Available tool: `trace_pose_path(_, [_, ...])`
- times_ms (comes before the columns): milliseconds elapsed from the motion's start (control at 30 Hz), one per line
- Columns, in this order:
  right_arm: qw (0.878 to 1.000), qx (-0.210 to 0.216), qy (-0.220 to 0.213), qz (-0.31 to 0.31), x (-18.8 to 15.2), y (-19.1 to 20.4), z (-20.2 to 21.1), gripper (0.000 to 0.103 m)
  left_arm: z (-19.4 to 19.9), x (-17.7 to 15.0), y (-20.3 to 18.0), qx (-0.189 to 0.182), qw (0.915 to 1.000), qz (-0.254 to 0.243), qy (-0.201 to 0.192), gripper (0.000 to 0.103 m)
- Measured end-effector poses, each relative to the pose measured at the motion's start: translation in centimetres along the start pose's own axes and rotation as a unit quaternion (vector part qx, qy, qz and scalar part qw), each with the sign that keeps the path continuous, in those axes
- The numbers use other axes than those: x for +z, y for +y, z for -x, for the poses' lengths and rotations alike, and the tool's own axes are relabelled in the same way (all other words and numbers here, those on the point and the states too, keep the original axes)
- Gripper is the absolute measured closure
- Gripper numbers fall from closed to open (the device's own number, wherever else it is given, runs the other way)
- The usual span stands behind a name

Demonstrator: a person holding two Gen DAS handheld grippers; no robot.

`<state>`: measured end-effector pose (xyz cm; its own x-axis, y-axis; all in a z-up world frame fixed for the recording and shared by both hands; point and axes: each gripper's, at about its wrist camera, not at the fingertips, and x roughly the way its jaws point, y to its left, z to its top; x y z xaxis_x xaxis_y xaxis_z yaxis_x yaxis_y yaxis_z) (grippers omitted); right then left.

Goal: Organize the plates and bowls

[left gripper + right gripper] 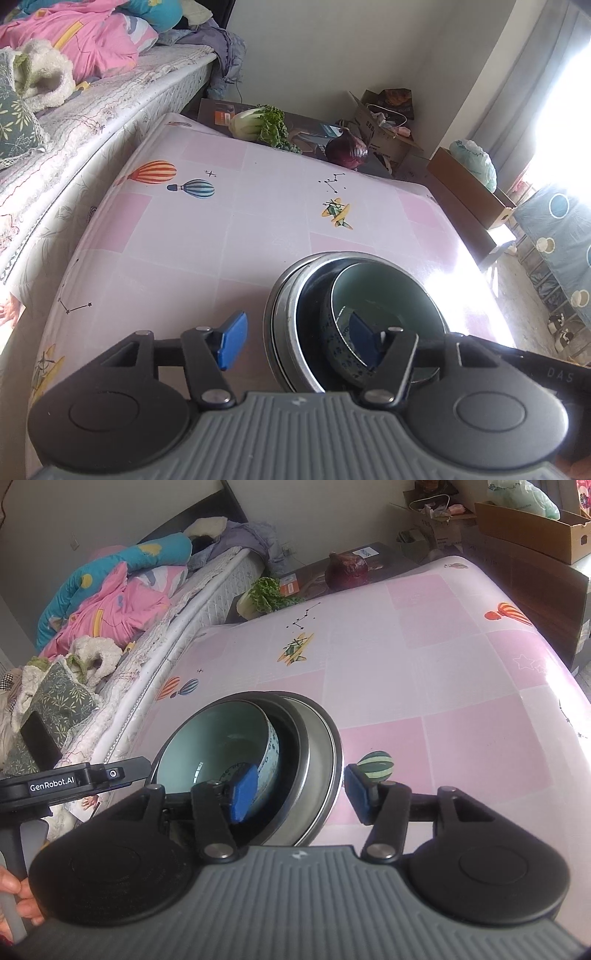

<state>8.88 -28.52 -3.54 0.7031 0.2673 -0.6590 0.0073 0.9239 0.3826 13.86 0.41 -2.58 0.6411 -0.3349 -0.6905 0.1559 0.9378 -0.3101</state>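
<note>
Bowls (236, 753) sit stacked inside each other near the table's (443, 686) front edge — the stacking looks done. Left gripper (295, 341) and right gripper (301, 794) both gape loose around the rims, pinching nothing. No plates show.

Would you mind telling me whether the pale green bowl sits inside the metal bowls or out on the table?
Inside. The pale green bowl sits nested, slightly tilted, within the stacked metal bowls; their rims ring it in both views.
</note>
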Motion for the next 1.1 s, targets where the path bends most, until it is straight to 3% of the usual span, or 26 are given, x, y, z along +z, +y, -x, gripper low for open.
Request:
trace_pose_path(167, [0.999,-0.003,-0.032,0.008,-0.6,0.4,3.1,0.025,2.0,-0.5,-1.4,0.034,0.9980,-0.050,-0.018,0.014])
trace_pose_path(267, [0.998,-0.015,-0.053,0.025,-1.1,1.1,4.9,0.019,3.4,-1.2,-2.5,0.065,0.9936,-0.088,-0.028,0.001])
trace_pose_path(367, [0.996,-0.033,-0.073,0.049,-1.8,2.1,6.5,0.012,4.1,-2.1,-3.5,0.108,0.9853,-0.128,-0.031,0.000])
trace_pose_path(500, [0.992,-0.055,-0.086,0.080,-2.7,3.4,7.8,0.001,4.5,-2.8,-3.9,0.149,0.9793,-0.137,-0.012,0.000])
trace_pose_path(667, [0.989,-0.069,-0.085,0.097,-3.9,4.6,8.6,0.001,5.1,-4.3,-3.7,0.190,0.9724,-0.135,-0.013,0.000])
trace_pose_path(1100, [0.985,-0.137,-0.024,0.104,-6.7,5.1,7.5,0.001,5.0,-6.0,-3.5,0.202,0.9733,-0.100,0.041,0.000])
